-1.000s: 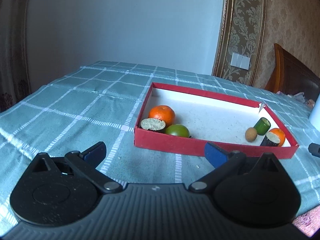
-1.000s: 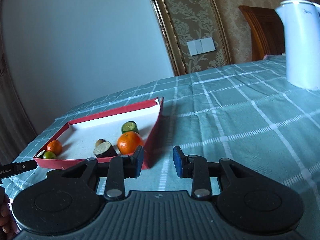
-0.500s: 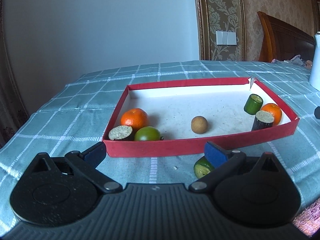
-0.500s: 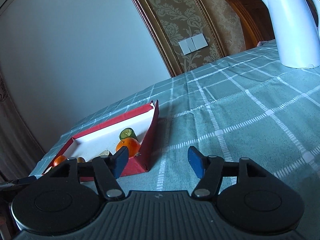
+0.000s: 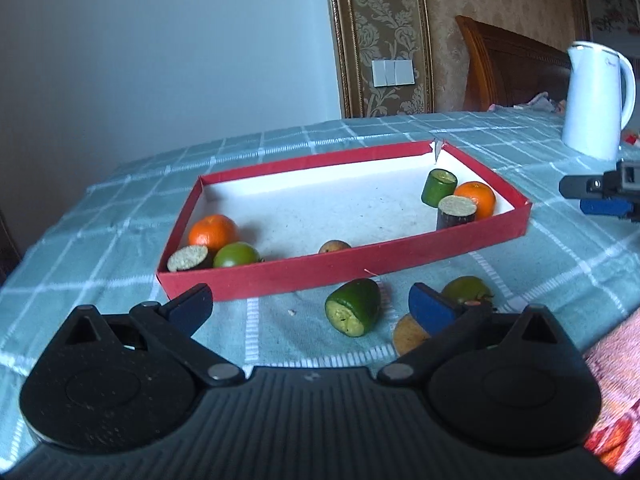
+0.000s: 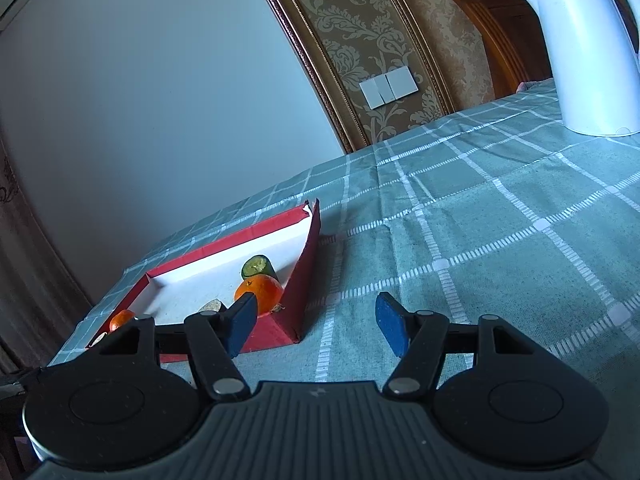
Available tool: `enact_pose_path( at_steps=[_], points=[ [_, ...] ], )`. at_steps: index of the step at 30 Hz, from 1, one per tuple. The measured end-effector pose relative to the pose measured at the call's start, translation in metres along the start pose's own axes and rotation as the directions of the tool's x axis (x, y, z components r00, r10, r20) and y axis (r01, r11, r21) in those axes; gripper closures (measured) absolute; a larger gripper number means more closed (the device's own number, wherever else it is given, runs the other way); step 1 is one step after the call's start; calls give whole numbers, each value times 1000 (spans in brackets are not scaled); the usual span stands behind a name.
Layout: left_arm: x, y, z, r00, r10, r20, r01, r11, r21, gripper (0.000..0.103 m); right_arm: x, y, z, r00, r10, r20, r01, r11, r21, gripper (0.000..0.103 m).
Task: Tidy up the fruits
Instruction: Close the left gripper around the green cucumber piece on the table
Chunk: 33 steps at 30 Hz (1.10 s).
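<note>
Left gripper (image 5: 310, 306) spread, empty, cut green fruit (image 5: 353, 307) on surface (image 5: 100, 264) between its fingers, outside red box (image 5: 340, 264). Right gripper (image 6: 316, 322) spread, empty, beside box corner.

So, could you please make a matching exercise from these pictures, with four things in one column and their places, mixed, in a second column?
Things:
1. cut green fruit piece
2. white electric kettle
3. upright green cylinder piece
4. small round brown fruit

Places:
A. inside the shallow red cardboard box, by its far right corner
B. inside the box, against its near wall
C. on the green checked tablecloth, in front of the box
D. on the tablecloth, far right, beyond the box

Pairs: 1-C, 2-D, 3-A, 4-B
</note>
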<state>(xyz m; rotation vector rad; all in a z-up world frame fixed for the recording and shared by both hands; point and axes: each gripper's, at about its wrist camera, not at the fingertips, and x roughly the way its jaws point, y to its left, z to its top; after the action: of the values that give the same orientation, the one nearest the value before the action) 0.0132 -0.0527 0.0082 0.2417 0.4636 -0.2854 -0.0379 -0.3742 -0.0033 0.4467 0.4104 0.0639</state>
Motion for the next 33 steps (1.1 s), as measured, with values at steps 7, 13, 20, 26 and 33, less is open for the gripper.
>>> enact_pose_path(
  at_steps=[7, 13, 20, 26, 33],
  points=[
    [9, -2, 6, 998, 66, 17, -67, 996, 61, 0, 1, -2, 1, 1000, -3, -4, 3, 1000, 8, 38],
    [21, 6, 7, 1000, 21, -17, -20, 998, 65, 0, 1, -3, 1, 1000, -3, -6, 3, 1000, 10, 38],
    [23, 10, 6, 995, -86, -43, 85, 995, -43, 14, 2, -5, 1, 1000, -4, -10, 4, 1000, 20, 36],
    [26, 12, 3, 988, -144, -59, 140, 988, -62, 43, 2, -5, 1, 1000, -4, -10, 5, 1000, 24, 35],
    [30, 15, 3, 976, -208, -72, 200, 975, -101, 59, 2, -5, 1, 1000, -8, -6, 9, 999, 33, 32]
  ],
)
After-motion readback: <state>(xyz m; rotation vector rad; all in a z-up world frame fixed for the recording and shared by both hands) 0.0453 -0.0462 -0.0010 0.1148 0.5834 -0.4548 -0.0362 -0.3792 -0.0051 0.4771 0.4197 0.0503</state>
